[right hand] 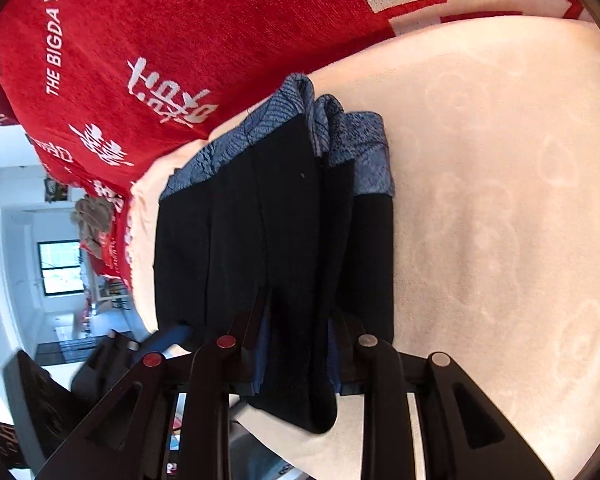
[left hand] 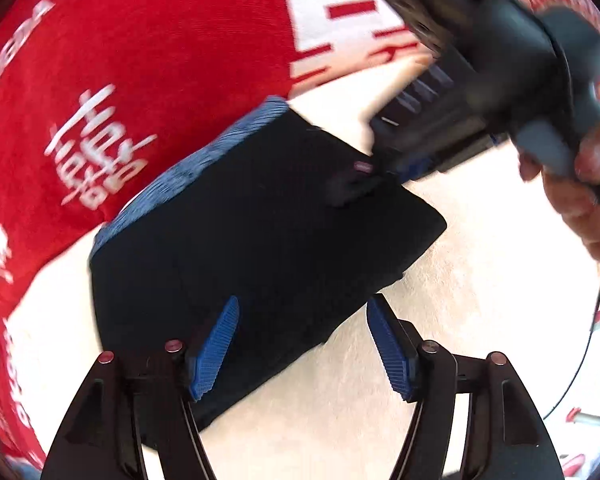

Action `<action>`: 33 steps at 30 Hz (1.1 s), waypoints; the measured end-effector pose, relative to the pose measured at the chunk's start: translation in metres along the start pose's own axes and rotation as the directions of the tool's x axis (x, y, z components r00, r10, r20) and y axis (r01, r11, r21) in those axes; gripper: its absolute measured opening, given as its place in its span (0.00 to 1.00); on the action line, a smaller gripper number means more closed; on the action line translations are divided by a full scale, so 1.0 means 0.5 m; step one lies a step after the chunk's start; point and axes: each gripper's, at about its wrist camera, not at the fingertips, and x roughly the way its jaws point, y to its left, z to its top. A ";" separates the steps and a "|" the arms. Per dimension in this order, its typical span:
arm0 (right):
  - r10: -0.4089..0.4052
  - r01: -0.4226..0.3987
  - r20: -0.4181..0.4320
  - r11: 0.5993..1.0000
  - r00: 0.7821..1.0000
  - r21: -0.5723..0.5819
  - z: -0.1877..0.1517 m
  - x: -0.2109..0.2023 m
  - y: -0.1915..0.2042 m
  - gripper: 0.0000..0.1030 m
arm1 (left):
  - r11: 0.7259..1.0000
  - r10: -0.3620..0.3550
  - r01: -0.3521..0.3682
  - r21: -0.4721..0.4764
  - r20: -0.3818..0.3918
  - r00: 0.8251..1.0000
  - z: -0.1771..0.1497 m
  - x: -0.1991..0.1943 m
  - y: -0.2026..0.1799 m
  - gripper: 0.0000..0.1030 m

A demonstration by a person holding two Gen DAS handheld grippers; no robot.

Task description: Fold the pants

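One pair of black pants [left hand: 260,232], folded into a block with a blue patterned waistband [right hand: 340,136], lies on the cream blanket [right hand: 500,220], just beside the one red blanket [left hand: 160,60]. Two grippers. Left gripper [left hand: 302,344]: fingers wide apart, nothing held, over the pants' near edge. Right gripper [right hand: 296,356]: clamped on the pants' folded edge.

Left gripper [left hand: 302,344] agape, right gripper [right hand: 296,360] clamped.
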 end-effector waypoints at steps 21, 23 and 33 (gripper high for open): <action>-0.235 0.239 0.064 0.969 0.970 -0.063 -0.106 -0.006 0.061 0.27 | 0.898 0.051 -0.121 -0.422 -0.175 0.983 -0.069 0.090 0.262 0.80; -0.221 0.225 0.067 0.973 0.973 -0.044 -0.110 -0.011 0.054 0.27 | 0.896 0.039 -0.113 -0.428 -0.178 0.983 -0.069 0.099 0.264 0.84; -0.203 0.208 0.064 0.975 0.977 -0.073 -0.121 -0.019 0.060 0.28 | 0.879 0.032 -0.127 -0.459 -0.210 0.977 -0.061 0.106 0.273 0.85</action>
